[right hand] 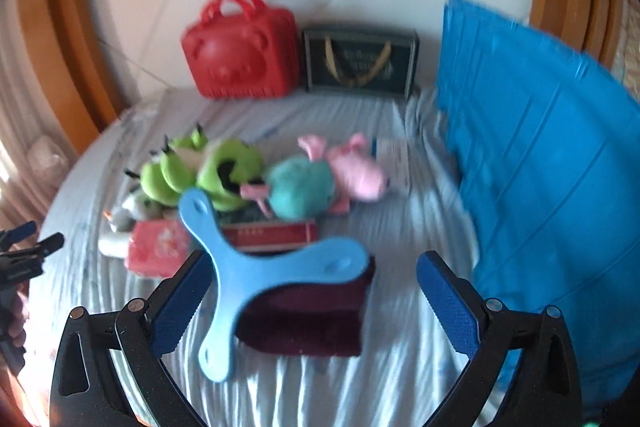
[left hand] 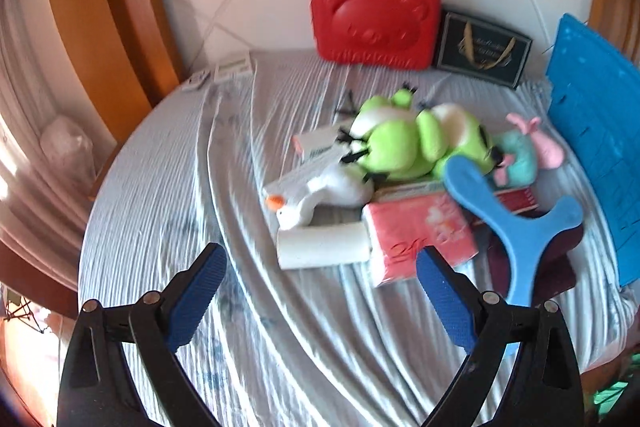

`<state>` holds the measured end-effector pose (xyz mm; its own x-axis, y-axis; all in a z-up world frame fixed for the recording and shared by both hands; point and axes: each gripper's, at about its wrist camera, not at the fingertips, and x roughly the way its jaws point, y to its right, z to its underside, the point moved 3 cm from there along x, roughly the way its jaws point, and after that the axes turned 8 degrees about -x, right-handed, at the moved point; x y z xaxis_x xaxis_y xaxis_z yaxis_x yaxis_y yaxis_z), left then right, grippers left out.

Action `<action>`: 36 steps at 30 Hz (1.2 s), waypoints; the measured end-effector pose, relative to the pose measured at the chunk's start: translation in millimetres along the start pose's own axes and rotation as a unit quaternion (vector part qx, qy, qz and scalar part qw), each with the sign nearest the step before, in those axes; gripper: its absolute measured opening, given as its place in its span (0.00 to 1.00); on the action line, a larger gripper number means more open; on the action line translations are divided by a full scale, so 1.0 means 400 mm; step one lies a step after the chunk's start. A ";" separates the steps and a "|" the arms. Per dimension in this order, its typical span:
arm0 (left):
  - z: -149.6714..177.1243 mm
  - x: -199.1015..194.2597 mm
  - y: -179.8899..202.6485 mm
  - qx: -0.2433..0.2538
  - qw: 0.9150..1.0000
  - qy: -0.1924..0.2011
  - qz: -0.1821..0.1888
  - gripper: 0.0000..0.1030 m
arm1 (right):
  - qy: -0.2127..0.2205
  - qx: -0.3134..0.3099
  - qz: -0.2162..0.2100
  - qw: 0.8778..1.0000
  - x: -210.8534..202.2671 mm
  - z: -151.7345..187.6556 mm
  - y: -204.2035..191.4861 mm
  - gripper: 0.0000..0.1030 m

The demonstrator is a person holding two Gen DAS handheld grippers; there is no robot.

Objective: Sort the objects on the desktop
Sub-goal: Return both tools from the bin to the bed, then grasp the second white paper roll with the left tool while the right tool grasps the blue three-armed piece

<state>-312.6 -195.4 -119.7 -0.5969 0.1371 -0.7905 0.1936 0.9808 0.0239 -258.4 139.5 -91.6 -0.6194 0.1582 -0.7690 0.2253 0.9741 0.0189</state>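
Observation:
A pile lies on the pale striped cloth [left hand: 160, 187]: green frog plush [left hand: 404, 139], white goose plush [left hand: 320, 195], white roll [left hand: 322, 247], pink tissue pack [left hand: 420, 235], teal plush [right hand: 300, 187], pink plush [right hand: 356, 167], red box [right hand: 272, 235], light-blue three-armed plastic piece [right hand: 256, 267] on a dark maroon cloth [right hand: 312, 319]. My left gripper [left hand: 320, 275] is open and empty, just short of the roll. My right gripper [right hand: 312, 279] is open and empty, its fingers either side of the blue piece and maroon cloth. The left gripper also shows in the right wrist view [right hand: 28, 247].
A red bear-face case [left hand: 374, 23] and a dark gift bag [left hand: 482, 49] stand against the white tiled wall. A blue plastic board [right hand: 540, 167] stands at the right. Small white items [left hand: 232, 69] lie at the far left of the cloth. Wooden frames flank the wall.

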 end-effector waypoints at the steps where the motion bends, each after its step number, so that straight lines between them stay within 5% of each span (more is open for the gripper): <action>1: 0.015 0.016 -0.005 -0.001 1.000 -0.004 0.000 0.94 | -0.014 0.008 0.000 1.000 0.036 0.019 -0.013 1.00; 9: 0.051 0.148 -0.080 0.014 0.999 -0.031 0.001 0.94 | -0.098 0.024 -0.007 0.995 0.202 0.121 -0.119 1.00; 14: 0.035 0.222 -0.089 0.067 0.996 -0.052 0.027 0.94 | -0.130 0.026 -0.011 0.991 0.266 0.139 -0.166 0.99; 17: 0.023 0.258 -0.067 0.113 0.992 -0.052 0.034 0.91 | -0.143 0.030 -0.019 0.989 0.296 0.137 -0.188 0.85; 26: 0.030 0.379 0.045 0.219 0.965 -0.116 0.081 0.90 | -0.177 0.037 -0.002 0.983 0.398 0.126 -0.223 0.77; 29: 0.044 0.405 0.074 0.245 0.962 -0.113 0.043 0.86 | -0.180 0.039 0.010 0.983 0.416 0.124 -0.210 0.60; 30: 0.047 0.403 0.079 0.245 0.962 -0.110 0.036 0.77 | -0.181 0.043 0.010 0.983 0.417 0.123 -0.203 0.47; 33: 0.035 0.393 0.060 0.183 0.972 -0.142 0.029 0.60 | -0.183 0.058 -0.003 0.981 0.415 0.121 -0.177 0.45; 36: 0.030 0.390 0.021 0.091 0.976 -0.191 0.054 0.54 | -0.185 0.062 -0.009 0.981 0.418 0.120 -0.166 0.45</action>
<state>-394.9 -167.6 -250.1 -0.2376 0.1432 -0.9608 0.3954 0.9177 0.0390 -340.8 93.7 -252.3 -0.3141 0.0488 -0.9482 0.3206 0.9455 -0.0575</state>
